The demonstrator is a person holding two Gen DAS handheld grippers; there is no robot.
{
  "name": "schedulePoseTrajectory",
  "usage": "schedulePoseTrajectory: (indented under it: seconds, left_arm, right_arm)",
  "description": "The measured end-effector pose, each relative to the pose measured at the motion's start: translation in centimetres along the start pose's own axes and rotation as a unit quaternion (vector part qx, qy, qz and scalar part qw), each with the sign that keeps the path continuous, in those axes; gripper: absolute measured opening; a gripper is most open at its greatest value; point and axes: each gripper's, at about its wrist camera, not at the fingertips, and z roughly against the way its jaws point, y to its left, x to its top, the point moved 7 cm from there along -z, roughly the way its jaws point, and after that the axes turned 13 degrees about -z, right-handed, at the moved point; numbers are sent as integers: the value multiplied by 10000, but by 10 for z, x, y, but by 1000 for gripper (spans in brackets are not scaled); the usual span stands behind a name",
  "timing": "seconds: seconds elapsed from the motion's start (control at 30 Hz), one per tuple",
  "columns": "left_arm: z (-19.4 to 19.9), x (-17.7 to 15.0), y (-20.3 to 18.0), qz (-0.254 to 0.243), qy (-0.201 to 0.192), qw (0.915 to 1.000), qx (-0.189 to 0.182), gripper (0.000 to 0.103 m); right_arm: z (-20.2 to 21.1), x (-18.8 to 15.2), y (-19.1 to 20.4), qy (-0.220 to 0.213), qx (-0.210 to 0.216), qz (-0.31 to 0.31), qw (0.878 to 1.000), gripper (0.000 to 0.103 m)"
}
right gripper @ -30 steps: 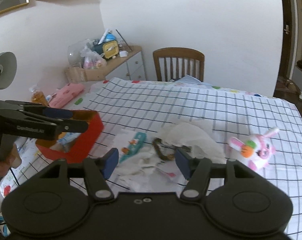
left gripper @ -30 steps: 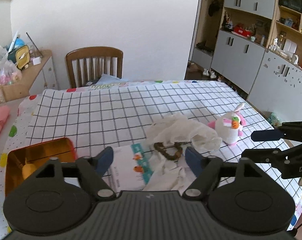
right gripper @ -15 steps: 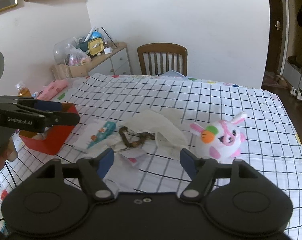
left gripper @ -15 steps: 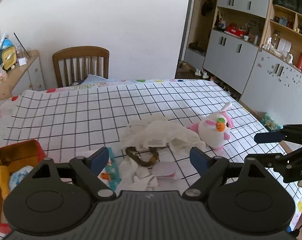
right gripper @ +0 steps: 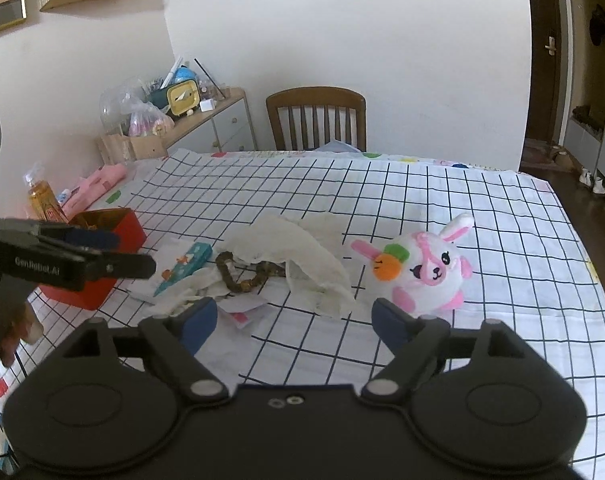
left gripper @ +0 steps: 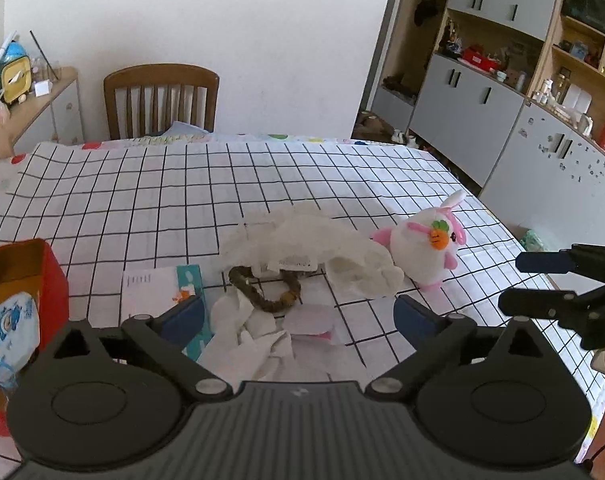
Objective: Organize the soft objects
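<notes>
A pink and white plush rabbit [left gripper: 426, 246] [right gripper: 420, 270] with an orange carrot nose lies on the checked tablecloth [left gripper: 142, 188] [right gripper: 442, 192], right of a crumpled white cloth [left gripper: 314, 246] [right gripper: 298, 252]. A brown bead loop [left gripper: 262, 292] [right gripper: 242, 276] lies in front of the cloth, among white paper scraps [left gripper: 246, 332] and a teal packet [right gripper: 184, 262]. My left gripper [left gripper: 298, 316] is open above the scraps. My right gripper [right gripper: 294, 322] is open, just in front of the rabbit and cloth. Both are empty.
A red box [left gripper: 50, 280] [right gripper: 102, 256] holding a blue printed soft item [left gripper: 6, 328] sits at the left. A wooden chair [left gripper: 160, 100] [right gripper: 316, 118] stands at the far edge. A side cabinet [right gripper: 206, 124] with clutter is at the left, grey cupboards [left gripper: 502, 120] at the right.
Both grippers have swung to the right and drawn back a little; the rabbit now sits nearer the right gripper's view centre. Both stay open, and nothing on the table has moved.
</notes>
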Motion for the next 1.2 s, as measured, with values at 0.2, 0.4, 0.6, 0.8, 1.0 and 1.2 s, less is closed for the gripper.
schedulePoseTrajectory:
  seconds: [0.2,0.4,0.6,0.8,1.0,1.2]
  left_arm:
    - [-1,-7,4,24,-12,10000,73,101]
    - [-11,-22,9,-1,112,9998,132,101]
    - [-20,-37,15,-31,197,9995,229,101]
    - [-33,-48,19,-194,323,9990,252,101]
    - [-43,-54,24,-238,413,9984,303,100]
    - [-50,-58,26,-208,444,9986,201,94]
  right_arm:
    - [-8,-1,3,27,13,49,10000,90]
    - [-21,1,8,87,64,0,9999,91]
    - [-38,8,9,140,38,-48,9999,91]
    - [-59,16,19,223,10,103,9997,90]
    - [-87,30,29,270,-51,267,9993,90]
    - [-124,44,36,362,-162,370,9985,89]
